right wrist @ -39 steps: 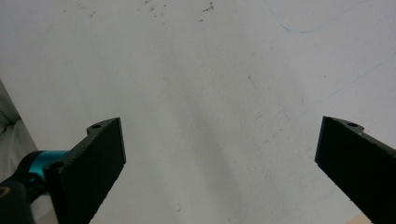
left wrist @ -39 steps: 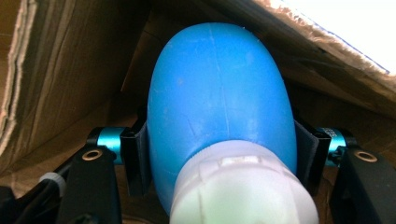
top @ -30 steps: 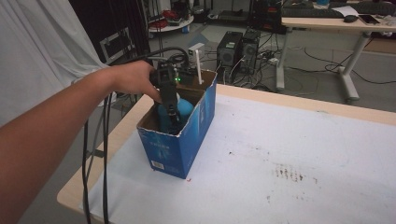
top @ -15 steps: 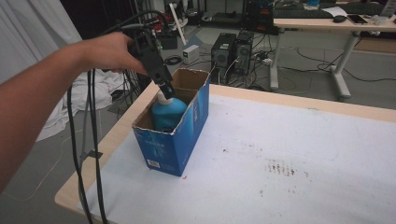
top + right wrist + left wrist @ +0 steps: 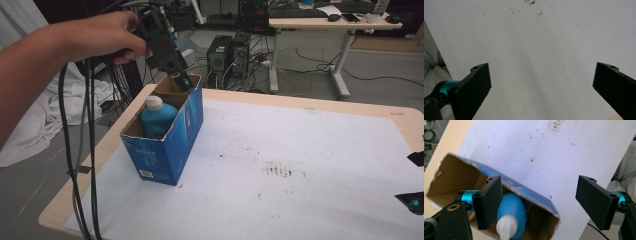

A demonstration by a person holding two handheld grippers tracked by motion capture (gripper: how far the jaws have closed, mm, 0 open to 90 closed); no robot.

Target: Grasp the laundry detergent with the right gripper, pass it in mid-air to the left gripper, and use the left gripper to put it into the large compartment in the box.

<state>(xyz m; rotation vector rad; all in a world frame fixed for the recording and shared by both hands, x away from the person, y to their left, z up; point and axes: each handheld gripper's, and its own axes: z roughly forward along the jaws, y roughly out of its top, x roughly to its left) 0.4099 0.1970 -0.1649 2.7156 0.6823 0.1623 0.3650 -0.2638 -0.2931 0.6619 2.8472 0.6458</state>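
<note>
Though boxed (image 5: 170, 145), white-capped blue bottle (image 5: 157, 119)

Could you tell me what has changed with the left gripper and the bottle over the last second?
The left gripper has let go of the blue bottle and lifted out of the blue box, back toward its far end; its jaws now stand wide open. The bottle stays inside the box, white cap up. The box stays at the table's left edge.
</note>
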